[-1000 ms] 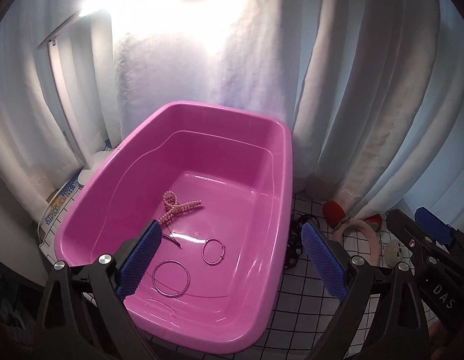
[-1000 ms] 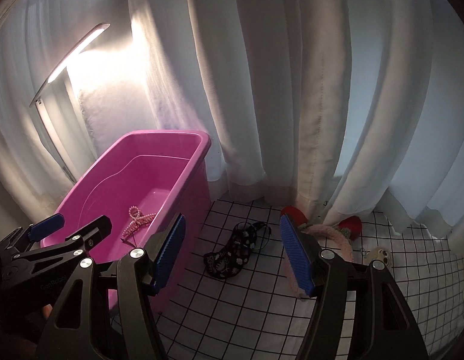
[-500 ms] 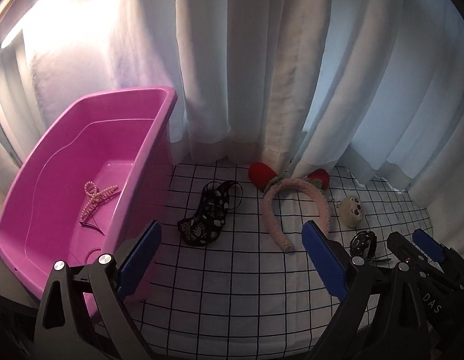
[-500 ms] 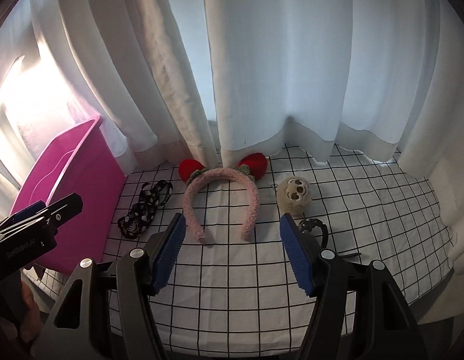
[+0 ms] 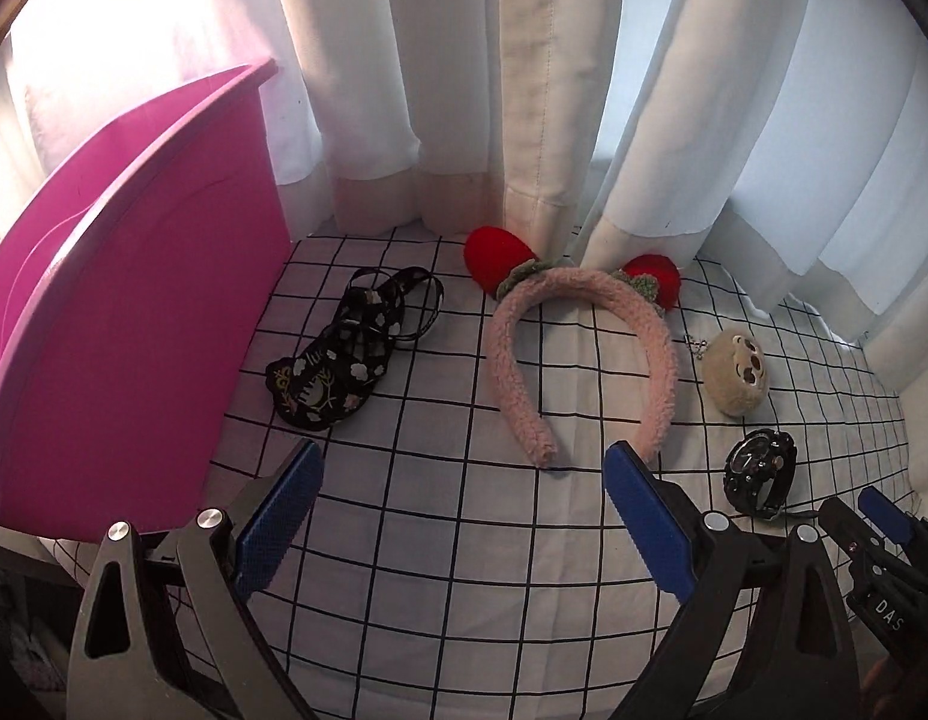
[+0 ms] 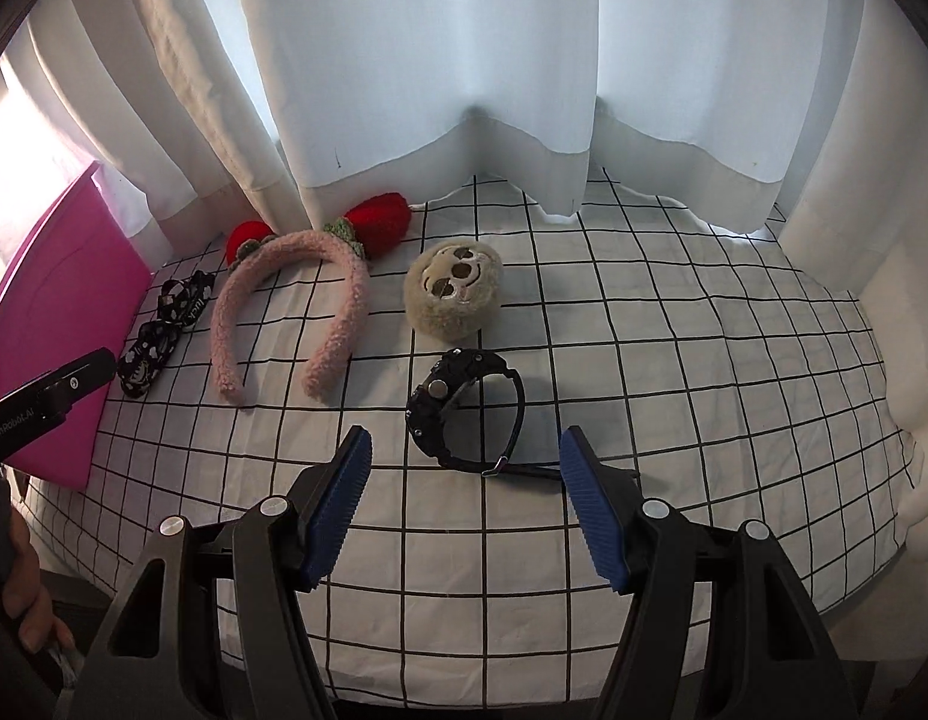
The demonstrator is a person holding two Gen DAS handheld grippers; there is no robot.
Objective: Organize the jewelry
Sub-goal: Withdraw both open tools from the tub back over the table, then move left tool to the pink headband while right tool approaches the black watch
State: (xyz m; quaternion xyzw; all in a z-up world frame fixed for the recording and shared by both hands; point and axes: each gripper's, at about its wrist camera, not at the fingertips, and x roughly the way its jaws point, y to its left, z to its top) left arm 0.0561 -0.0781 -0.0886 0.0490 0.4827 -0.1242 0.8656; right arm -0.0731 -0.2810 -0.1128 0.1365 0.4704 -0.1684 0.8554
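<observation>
A pink fuzzy headband point(image 5: 578, 354) with red ears lies on the gridded cloth, also in the right wrist view point(image 6: 284, 306). A black floral headband point(image 5: 344, 372) lies left of it, beside the pink tub point(image 5: 122, 300). A black watch point(image 6: 464, 414) lies just ahead of my open, empty right gripper point(image 6: 464, 486); it also shows in the left wrist view point(image 5: 758, 471). A beige plush charm point(image 6: 452, 288) sits behind the watch. My left gripper point(image 5: 458, 510) is open and empty, in front of the pink headband.
White curtains point(image 6: 434, 90) hang along the back of the table and touch the headband's ears. The gridded cloth point(image 6: 704, 360) drops off at the front and right edges. The tub's inside is hidden from both views.
Both grippers have swung right, away from the tub. The left view went from the tub's inside to the headbands; the right view went from the tub and black headband to the watch.
</observation>
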